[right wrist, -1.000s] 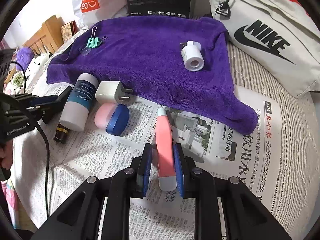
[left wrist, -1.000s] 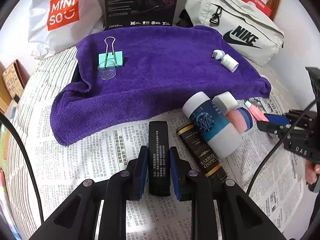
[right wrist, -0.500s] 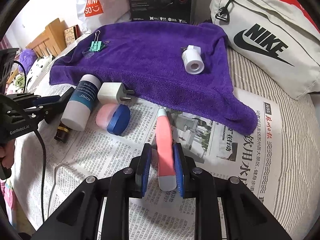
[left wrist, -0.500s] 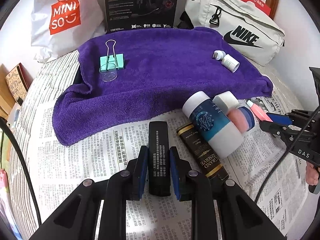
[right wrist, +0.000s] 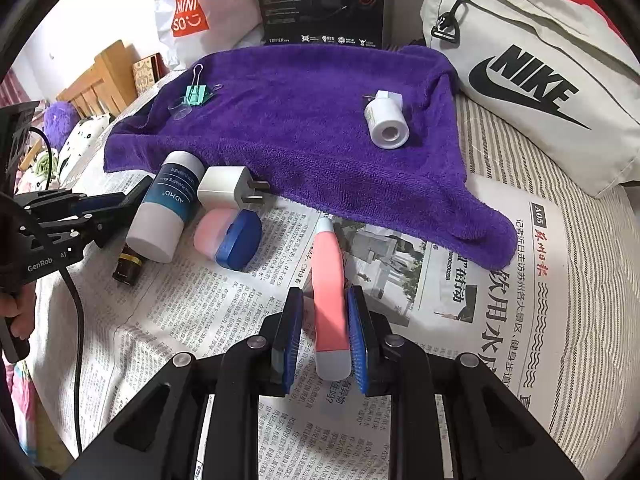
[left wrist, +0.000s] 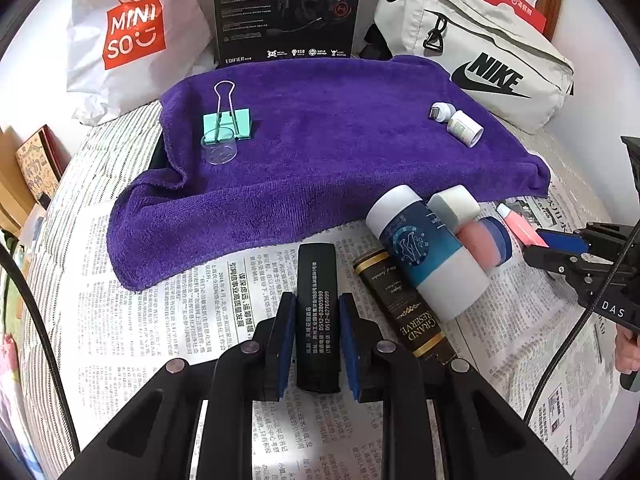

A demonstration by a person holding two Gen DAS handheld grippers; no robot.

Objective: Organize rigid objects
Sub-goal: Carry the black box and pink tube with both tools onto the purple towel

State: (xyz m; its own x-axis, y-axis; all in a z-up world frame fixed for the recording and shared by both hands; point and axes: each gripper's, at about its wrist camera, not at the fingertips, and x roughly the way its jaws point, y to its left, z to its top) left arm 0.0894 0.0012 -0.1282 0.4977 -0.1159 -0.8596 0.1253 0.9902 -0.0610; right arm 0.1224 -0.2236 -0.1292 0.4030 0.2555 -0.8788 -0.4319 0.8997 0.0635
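My left gripper (left wrist: 317, 300) is shut on a black rectangular box (left wrist: 317, 312) with white print, over the newspaper (left wrist: 160, 320). My right gripper (right wrist: 325, 296) holds a pink tube (right wrist: 330, 300) with a gap at its left pad; it has lifted slightly off the newspaper (right wrist: 460, 300). A purple towel (left wrist: 320, 152) carries a green binder clip (left wrist: 227, 122), a clear cup (left wrist: 219, 150) and a small white bottle (left wrist: 464, 128). In front lie a blue-and-white bottle (left wrist: 424, 252), a brown tube (left wrist: 404, 308), a white charger (right wrist: 226, 188) and a pink-and-blue case (right wrist: 230, 236).
A Nike bag (left wrist: 480, 52), a black Edifier box (left wrist: 288, 8) and a Miniso bag (left wrist: 132, 32) stand behind the towel. The striped bed cover (right wrist: 592, 280) lies under the newspaper. Wooden furniture (right wrist: 100, 80) is at the left.
Both grippers have risen a little with their objects held; the view has shifted slightly. The things on the towel and newspaper have not moved.
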